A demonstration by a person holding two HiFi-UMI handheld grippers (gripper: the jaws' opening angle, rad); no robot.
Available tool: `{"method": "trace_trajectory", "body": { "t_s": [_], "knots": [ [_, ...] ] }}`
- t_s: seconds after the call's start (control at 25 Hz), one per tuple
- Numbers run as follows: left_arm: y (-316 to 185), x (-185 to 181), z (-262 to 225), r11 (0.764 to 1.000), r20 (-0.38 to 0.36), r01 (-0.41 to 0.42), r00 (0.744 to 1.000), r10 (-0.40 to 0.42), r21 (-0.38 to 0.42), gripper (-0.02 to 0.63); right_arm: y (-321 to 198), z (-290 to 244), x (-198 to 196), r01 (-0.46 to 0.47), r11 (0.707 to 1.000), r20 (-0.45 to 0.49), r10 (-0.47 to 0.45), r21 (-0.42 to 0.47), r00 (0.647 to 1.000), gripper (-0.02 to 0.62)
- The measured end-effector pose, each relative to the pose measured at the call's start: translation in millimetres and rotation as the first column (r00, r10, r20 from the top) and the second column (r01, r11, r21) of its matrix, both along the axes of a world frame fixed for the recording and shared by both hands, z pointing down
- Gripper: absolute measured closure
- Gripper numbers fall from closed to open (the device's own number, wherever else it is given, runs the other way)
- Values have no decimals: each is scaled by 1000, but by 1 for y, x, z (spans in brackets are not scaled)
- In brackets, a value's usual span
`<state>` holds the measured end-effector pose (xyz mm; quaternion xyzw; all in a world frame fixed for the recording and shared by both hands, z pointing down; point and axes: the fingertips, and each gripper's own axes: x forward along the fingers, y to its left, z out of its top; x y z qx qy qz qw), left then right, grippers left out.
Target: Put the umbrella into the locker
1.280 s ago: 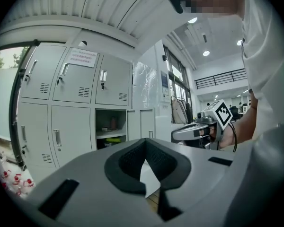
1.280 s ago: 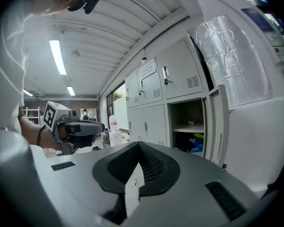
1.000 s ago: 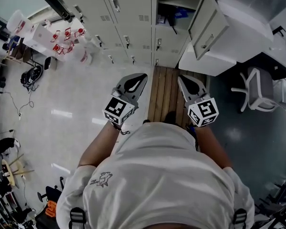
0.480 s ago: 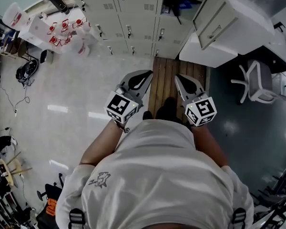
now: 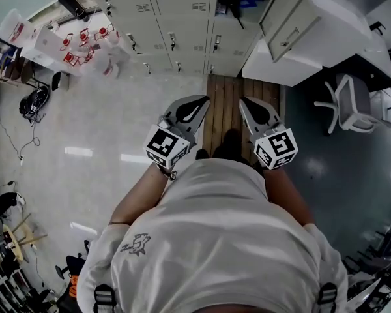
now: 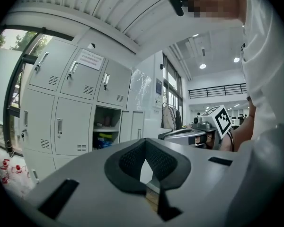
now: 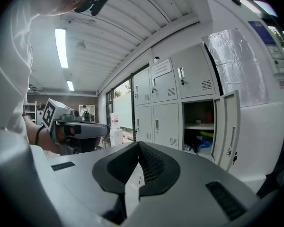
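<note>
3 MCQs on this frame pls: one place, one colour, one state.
1. The wooden floor strip lies:
A. in front of the open locker
B. under the chair
C. left of all the lockers

2. The chair is:
A. red
B. black
C. white

3. The left gripper and right gripper are:
A. both open
B. both shut, empty
C. shut on an umbrella

Key:
1 A, the planks run up to the open compartment.
2 C, its seat and frame show white against the dark floor.
3 B, each gripper view shows the jaw tips meeting with nothing between them.
</note>
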<state>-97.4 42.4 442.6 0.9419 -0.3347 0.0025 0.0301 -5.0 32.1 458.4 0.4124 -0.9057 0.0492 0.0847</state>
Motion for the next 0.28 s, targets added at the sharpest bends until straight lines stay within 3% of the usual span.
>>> {"method": "trace_trajectory", "body": {
  "t_s": [0.28],
  "knots": [
    [4,5,-4,1000,0,-19,1000,19,18,595,5,-1,13,-26,1000,6,26,-12,1000,554]
  ]
}}
